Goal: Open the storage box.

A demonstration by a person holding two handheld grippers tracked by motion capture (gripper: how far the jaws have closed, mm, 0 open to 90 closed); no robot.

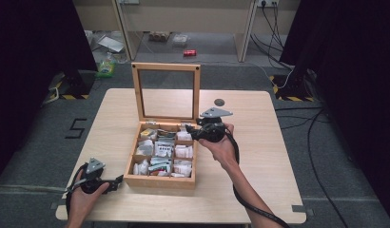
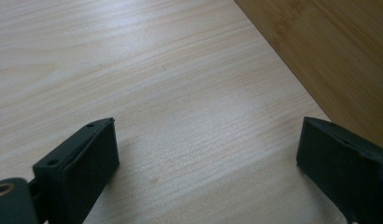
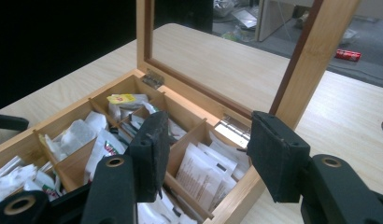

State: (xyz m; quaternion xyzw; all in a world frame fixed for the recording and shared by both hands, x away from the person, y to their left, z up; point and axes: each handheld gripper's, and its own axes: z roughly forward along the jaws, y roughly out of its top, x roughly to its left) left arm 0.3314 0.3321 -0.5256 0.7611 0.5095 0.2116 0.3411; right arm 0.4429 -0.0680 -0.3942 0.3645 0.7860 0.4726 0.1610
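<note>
Tea packets (image 3: 206, 170) in the far right compartment of the wooden box (image 1: 157, 181) lie straight below and a little ahead of my right gripper (image 3: 206, 149), whose jaws stand apart with nothing between them, straddling the box's right wall near the hinged corner. I judge the coming move to be a short dip down into that compartment. The packets there stand on edge, their flat faces leaning, so their long edges run roughly across the gap between my pads, and I may need to turn my wrist to pinch one by its faces.

My right hand (image 1: 221, 145) is the nearer one by far; it hovers over the box's far right corner. My left gripper (image 1: 118, 181) rests low at the near left corner of the box, jaws wide apart and empty, just beside the box's outer wall (image 2: 329, 60) on the table (image 1: 240, 190).

Farther out, the glass-paned lid (image 1: 166, 92) stands upright at the back of the box, close behind my right gripper.

From the right gripper view I can read the dividers, a yellow-labelled packet (image 3: 122, 99) in a farther cell, and the hinges (image 3: 231, 130). From the high view I get the whole grid of compartments and both hands at once, though the packets blur into pale shapes there.
</note>
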